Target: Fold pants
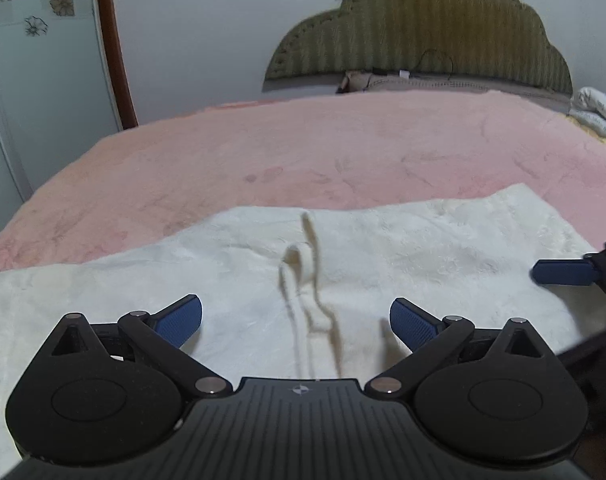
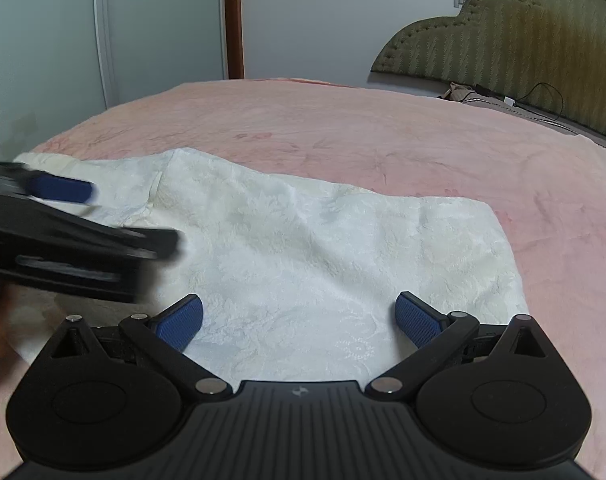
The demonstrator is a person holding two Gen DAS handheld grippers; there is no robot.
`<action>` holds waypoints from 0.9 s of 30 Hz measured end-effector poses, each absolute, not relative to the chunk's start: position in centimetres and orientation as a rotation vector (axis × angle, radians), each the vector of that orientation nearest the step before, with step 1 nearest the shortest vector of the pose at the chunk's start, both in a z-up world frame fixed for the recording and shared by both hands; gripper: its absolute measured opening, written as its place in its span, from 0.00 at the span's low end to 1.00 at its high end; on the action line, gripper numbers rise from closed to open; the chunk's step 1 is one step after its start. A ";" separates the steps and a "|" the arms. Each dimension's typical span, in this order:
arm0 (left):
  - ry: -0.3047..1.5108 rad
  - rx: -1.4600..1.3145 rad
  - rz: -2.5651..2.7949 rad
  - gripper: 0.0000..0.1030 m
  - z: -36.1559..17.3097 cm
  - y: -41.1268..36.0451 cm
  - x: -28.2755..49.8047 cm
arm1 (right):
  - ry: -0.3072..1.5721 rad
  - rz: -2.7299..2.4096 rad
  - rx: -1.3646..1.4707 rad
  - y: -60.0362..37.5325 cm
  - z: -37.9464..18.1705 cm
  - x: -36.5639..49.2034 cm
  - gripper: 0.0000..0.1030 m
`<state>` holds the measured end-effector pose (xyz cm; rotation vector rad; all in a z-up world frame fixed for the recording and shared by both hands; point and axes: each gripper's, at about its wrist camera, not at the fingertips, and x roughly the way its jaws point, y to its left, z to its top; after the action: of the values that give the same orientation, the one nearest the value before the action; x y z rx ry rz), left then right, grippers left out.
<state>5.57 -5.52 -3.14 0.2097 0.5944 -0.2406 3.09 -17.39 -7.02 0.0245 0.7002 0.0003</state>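
The white textured pants point(image 1: 383, 248) lie spread flat on the pink bed, with a white drawstring point(image 1: 303, 276) loose on top near the waist. They also show in the right wrist view point(image 2: 323, 248). My left gripper point(image 1: 295, 320) hovers just above the waist area, jaws wide open and empty. My right gripper point(image 2: 299, 318) is open and empty above the cloth further right. A blue pad of the right gripper point(image 1: 563, 273) shows at the right edge of the left view. The left gripper point(image 2: 63, 216) crosses the right view's left side, blurred.
A pink blanket point(image 1: 303, 148) covers the bed. An olive headboard point(image 1: 423, 32) stands at the far end with a cable and small items at its base. White folded cloth point(image 1: 599, 112) lies at the far right. A wardrobe and a wall are on the left.
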 end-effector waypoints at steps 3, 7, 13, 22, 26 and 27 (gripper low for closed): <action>0.583 0.165 -0.231 0.98 -1.4 -2.2 3.9 | 0.657 0.057 0.032 -15.5 -6.1 2.7 1.00; 0.617 0.008 -0.173 0.98 0.6 4.4 2.3 | 0.499 0.237 -0.085 -9.7 -3.7 1.4 1.00; 0.647 -0.291 -0.033 0.98 2.0 15.3 -0.5 | 0.330 0.443 -0.464 0.5 -3.4 -0.7 0.99; 0.831 -0.806 -0.064 0.97 0.7 25.0 -0.8 | 0.364 0.625 -0.717 8.8 -5.8 -0.8 0.62; 0.908 -0.924 -0.068 0.96 -2.1 25.8 -0.2 | 0.310 0.612 -0.875 11.8 -7.7 -0.7 0.55; 0.924 -0.956 -0.077 0.96 -2.8 26.0 -0.2 | 0.283 0.606 -0.910 12.4 -8.1 -0.7 0.52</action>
<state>-0.15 25.98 -2.84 -0.9561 0.9238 -0.0770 -0.69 12.41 -8.06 -0.9105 0.2827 0.6063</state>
